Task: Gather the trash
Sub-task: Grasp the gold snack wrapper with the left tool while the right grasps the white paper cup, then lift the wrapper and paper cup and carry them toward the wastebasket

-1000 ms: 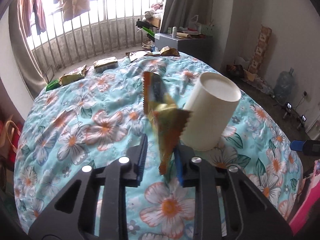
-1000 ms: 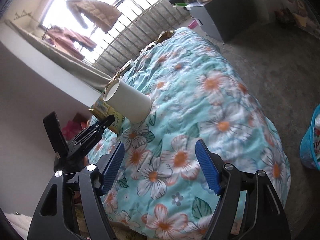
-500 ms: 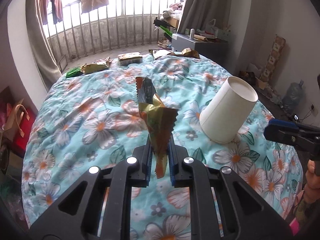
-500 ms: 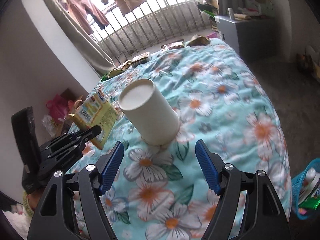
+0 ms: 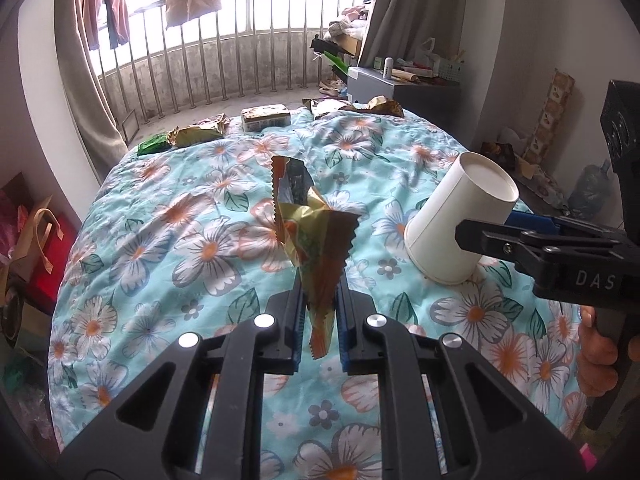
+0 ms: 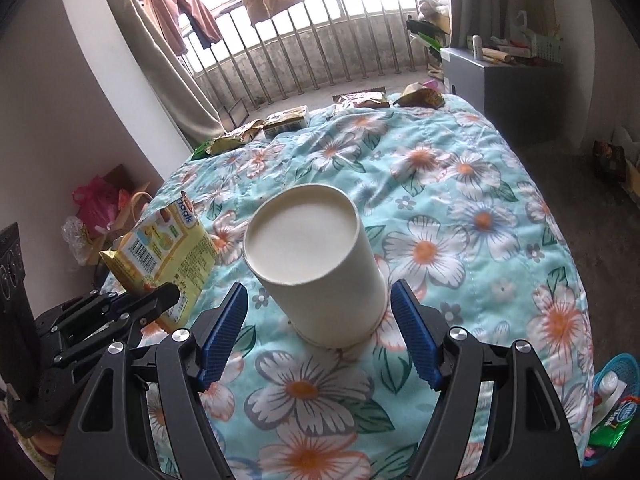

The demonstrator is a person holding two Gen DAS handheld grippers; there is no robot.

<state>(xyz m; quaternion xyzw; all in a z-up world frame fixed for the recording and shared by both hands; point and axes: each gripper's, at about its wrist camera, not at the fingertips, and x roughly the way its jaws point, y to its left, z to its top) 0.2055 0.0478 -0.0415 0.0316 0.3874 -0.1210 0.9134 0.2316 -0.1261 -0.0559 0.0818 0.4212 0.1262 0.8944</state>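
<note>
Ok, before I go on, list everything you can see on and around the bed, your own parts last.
paper cup: one, white, upside down on the quilt, between the open right jaws
snack wrapper: one, yellow, pinched upright in the left jaws
wrappers: several, gold and green, along the bed's far edge
basket: one, blue, on the floor at right
left gripper: black, blue pads, just closing on the wrapper
right gripper: black, blue pads, open
hand: one, holding the right gripper

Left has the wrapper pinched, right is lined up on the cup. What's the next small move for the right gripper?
Probably ease the right gripper forward, then close. Its jaws stand open either side of the upside-down paper cup, pads not yet touching it.
</note>
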